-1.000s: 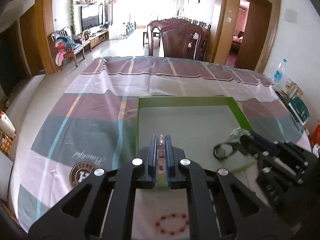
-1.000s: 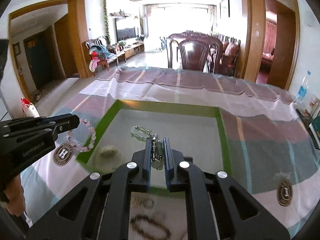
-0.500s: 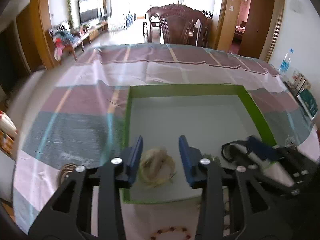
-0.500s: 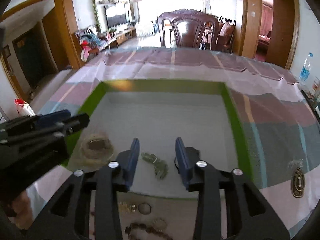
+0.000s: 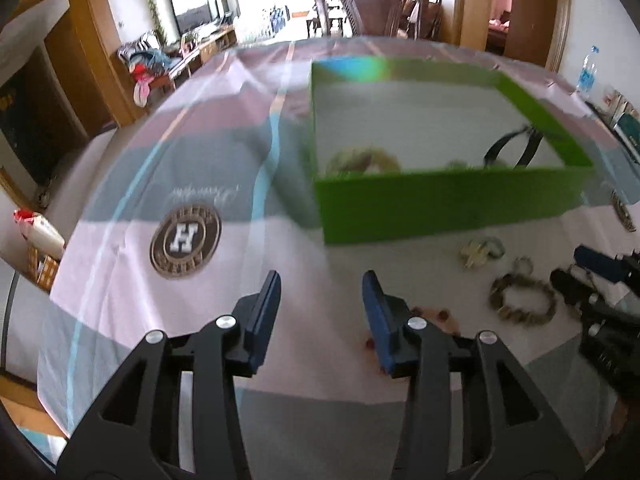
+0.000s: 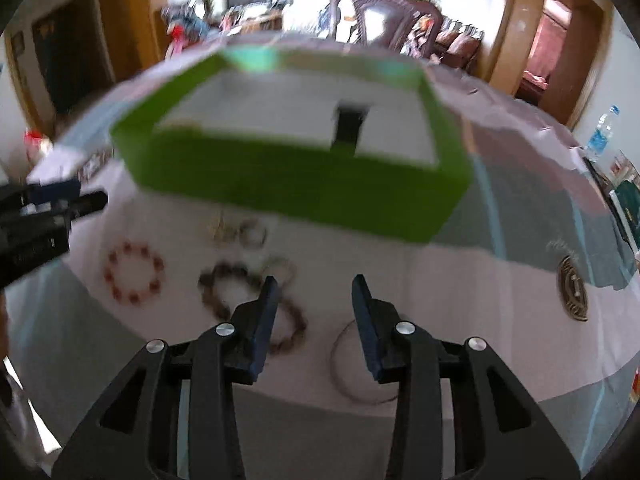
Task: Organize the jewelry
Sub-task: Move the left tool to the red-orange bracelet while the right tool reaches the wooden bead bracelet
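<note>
Both claws stood part-open and empty. The left claw (image 5: 320,300) had just widened; the red bead bracelet (image 5: 432,316) lay just right of it. The right claw (image 6: 314,304) hovered near the brown bracelet (image 6: 224,284), nearer than the green box (image 6: 304,188).

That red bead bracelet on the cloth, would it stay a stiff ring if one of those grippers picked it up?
Probably not. The red bead bracelet looks like separate beads on a string, so it would likely sag. The small beads suggest it is light, and on the tablecloth it might slide when nudged.
</note>
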A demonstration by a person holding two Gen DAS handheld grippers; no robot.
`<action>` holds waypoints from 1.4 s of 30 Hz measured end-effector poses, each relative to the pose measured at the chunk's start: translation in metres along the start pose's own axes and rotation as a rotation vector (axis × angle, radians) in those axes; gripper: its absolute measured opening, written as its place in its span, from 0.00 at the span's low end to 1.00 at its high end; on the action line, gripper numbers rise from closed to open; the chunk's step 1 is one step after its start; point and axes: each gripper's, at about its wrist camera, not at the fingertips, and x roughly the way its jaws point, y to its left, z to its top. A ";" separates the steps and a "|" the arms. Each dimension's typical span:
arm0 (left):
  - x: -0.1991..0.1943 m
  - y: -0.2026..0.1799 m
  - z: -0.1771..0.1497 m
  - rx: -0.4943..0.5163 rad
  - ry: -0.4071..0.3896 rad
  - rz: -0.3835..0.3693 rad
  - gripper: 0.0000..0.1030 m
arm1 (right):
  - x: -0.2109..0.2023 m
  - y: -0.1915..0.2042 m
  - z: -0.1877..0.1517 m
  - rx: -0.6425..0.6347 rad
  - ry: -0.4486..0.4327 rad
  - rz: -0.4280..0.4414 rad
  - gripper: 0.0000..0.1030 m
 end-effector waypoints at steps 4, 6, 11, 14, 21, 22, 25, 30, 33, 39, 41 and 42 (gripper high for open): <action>0.005 -0.002 -0.013 0.013 0.017 -0.001 0.44 | 0.011 0.015 -0.010 -0.055 0.034 -0.020 0.37; 0.008 -0.004 -0.016 0.016 0.024 -0.003 0.44 | 0.010 0.019 -0.013 -0.069 0.024 -0.033 0.37; 0.011 -0.007 -0.021 0.019 0.039 -0.012 0.45 | -0.001 0.031 -0.025 -0.120 0.044 0.024 0.37; 0.008 -0.008 -0.025 0.028 0.037 -0.013 0.46 | -0.010 0.036 -0.036 -0.135 0.075 0.163 0.37; 0.002 -0.014 -0.027 0.055 0.029 -0.017 0.46 | -0.022 0.021 -0.031 -0.059 0.027 0.110 0.38; 0.003 -0.016 -0.027 0.057 0.033 -0.015 0.46 | -0.020 0.018 -0.030 -0.036 0.030 0.118 0.38; 0.008 -0.017 -0.027 0.058 0.046 -0.011 0.46 | -0.015 0.020 -0.027 -0.016 0.035 0.122 0.38; 0.008 -0.022 -0.029 0.072 0.050 -0.021 0.46 | -0.005 0.026 -0.023 -0.018 0.048 0.123 0.37; 0.009 -0.024 -0.030 0.079 0.055 -0.032 0.46 | -0.002 0.028 -0.022 -0.017 0.051 0.128 0.37; 0.008 -0.030 -0.032 0.087 0.054 -0.043 0.42 | 0.003 0.030 -0.022 -0.013 0.052 0.130 0.38; 0.007 -0.032 -0.034 0.091 0.054 -0.052 0.40 | 0.003 0.030 -0.023 -0.012 0.050 0.129 0.37; 0.006 -0.033 -0.034 0.095 0.053 -0.057 0.38 | 0.003 0.030 -0.023 -0.014 0.049 0.128 0.37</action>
